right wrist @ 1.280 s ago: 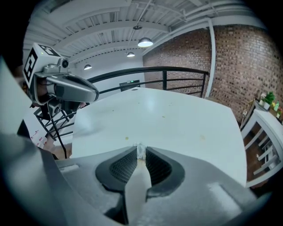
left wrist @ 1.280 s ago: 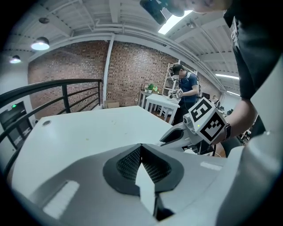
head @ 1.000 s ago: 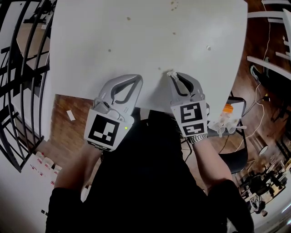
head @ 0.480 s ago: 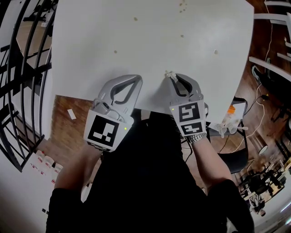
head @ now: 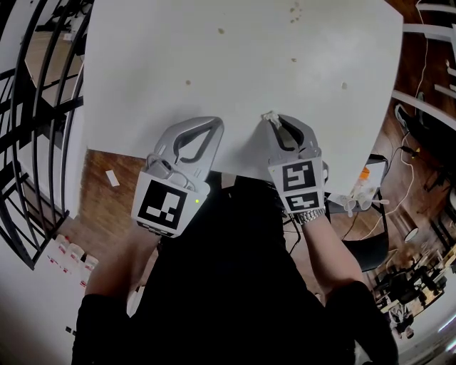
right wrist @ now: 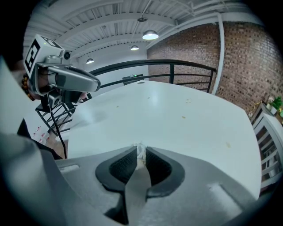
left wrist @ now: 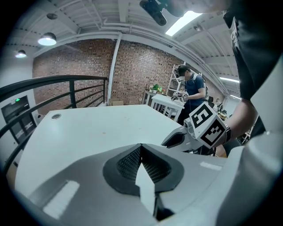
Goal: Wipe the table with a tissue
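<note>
A small white wad of tissue (head: 268,116) (right wrist: 140,150) is pinched in my right gripper (head: 271,120) (right wrist: 140,152), which hovers over the near edge of the white table (head: 235,71). Only a bit of the tissue sticks out past the tips. My left gripper (head: 216,122) (left wrist: 141,148) is beside it on the left, shut with nothing between its jaws, also above the near edge. Several small crumbs (head: 188,83) lie scattered across the tabletop, with a few more crumbs (head: 295,10) at the far side.
A black metal railing (head: 35,107) runs along the table's left side above a wooden floor. White chairs (head: 427,64) and cables stand at the right. In the left gripper view a person (left wrist: 188,90) stands by a far table.
The view has shifted slightly, so the crumbs sit a little lower and further right in the picture. Both grippers keep their places and their grip.
</note>
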